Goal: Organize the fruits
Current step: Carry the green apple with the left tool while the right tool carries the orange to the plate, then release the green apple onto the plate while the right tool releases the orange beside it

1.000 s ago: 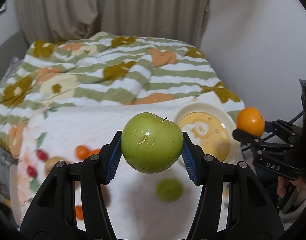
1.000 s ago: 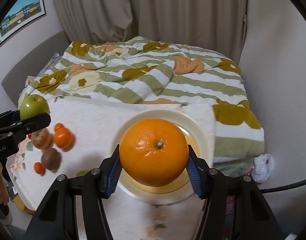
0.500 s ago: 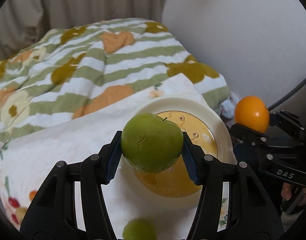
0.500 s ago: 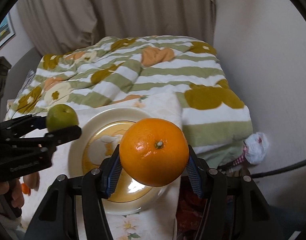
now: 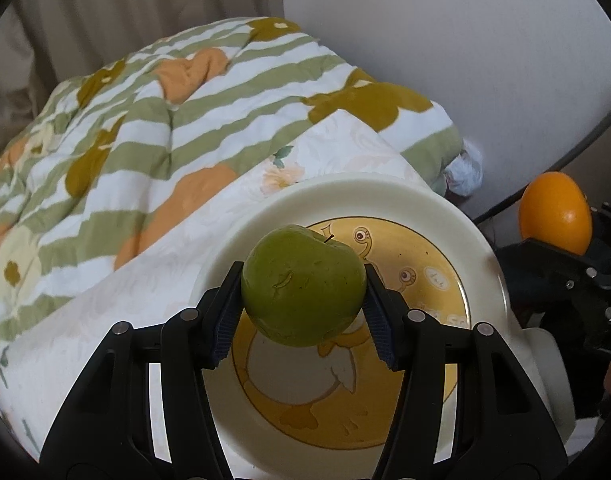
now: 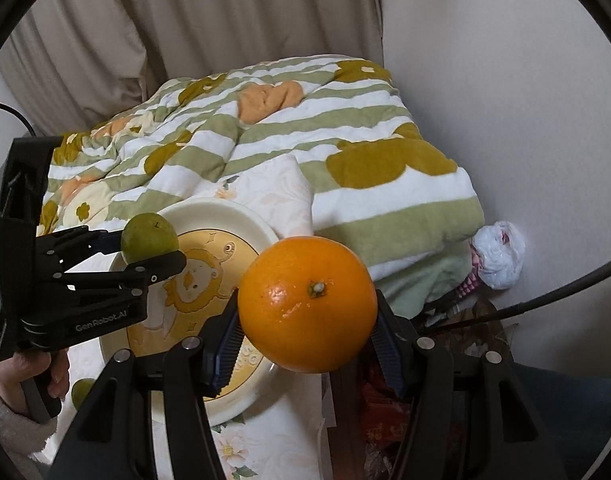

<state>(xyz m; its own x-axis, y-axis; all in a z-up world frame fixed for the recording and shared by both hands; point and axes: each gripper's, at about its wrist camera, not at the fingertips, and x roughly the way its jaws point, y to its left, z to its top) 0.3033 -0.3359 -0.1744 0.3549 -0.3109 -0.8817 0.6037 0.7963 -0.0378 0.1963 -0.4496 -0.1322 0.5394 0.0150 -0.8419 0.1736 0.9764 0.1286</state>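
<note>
My left gripper [image 5: 303,304] is shut on a green apple [image 5: 303,284], which hangs over the middle of the cream plate [image 5: 389,196] with a yellow cartoon centre. My right gripper [image 6: 307,332] is shut on an orange [image 6: 307,304], held just past the plate's right rim [image 6: 209,208]. From the right wrist view the left gripper [image 6: 153,248] with its green apple [image 6: 147,236] shows over the plate's far left side. In the left wrist view the orange [image 5: 555,212] and the right gripper [image 5: 561,252] sit at the right edge, beyond the plate.
The plate lies on a white flowered cloth [image 5: 153,272] over a bed with a green-striped quilt [image 5: 153,104]. A second small green fruit [image 6: 81,392] lies on the cloth by the plate's near left. A person's hand [image 6: 21,376] holds the left gripper's handle. A wall [image 6: 505,80] and a white bag [image 6: 499,256] lie to the right.
Both grippers have moved rightward and down toward the plate. The apple has come from beside the plate to over its centre. The orange has shifted from over the plate to beyond its right rim.
</note>
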